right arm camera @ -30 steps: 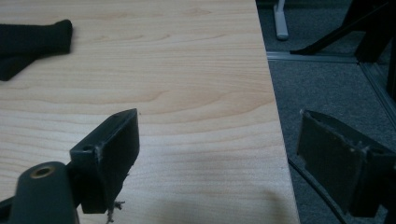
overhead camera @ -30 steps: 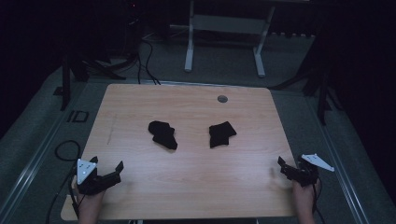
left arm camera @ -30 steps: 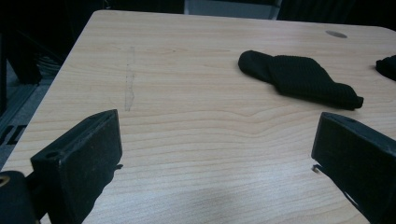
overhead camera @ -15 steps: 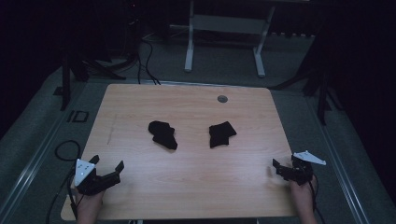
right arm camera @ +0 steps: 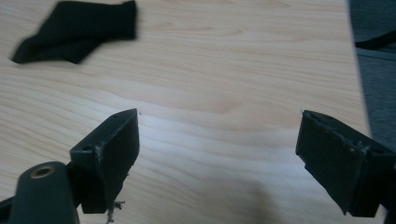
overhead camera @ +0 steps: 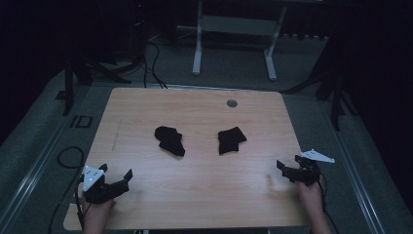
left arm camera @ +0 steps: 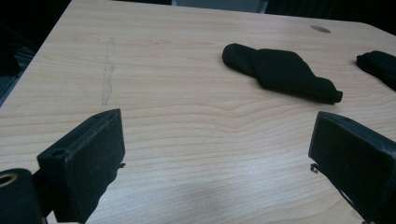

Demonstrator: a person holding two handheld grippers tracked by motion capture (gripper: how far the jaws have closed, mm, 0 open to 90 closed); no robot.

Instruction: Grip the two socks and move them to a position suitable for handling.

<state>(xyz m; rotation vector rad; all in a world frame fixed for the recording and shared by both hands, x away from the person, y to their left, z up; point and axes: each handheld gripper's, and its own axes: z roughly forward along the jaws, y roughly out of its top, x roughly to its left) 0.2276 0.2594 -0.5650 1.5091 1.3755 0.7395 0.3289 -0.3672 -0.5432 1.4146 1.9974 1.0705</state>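
Hovering low at the near corners of the table (overhead camera: 146,204), both claws are spread wide and empty: left claw (overhead camera: 121,181) near the front-left edge, right claw (overhead camera: 288,169) near the front-right edge, each pointing in toward the middle. In the left gripper view its jaws frame bare wood, with the left sock (left arm camera: 280,71) lying ahead and a bit right, well apart from the tips. In the right gripper view the right sock (right arm camera: 77,31) sits far up-left of the gap, blurred. From above, two black socks lie mid-table, left sock (overhead camera: 170,140) and right sock (overhead camera: 231,140), apart from each other, both crumpled or folded over. A small round grommet (overhead camera: 232,103) sits near the far edge. Risks, as I judge it: the socks are thin and flat, so a claw coming in too high pinches only the top layer or nothing; too low and the tips scrape wood and shove the sock away. Dim light makes the edges hard to read.
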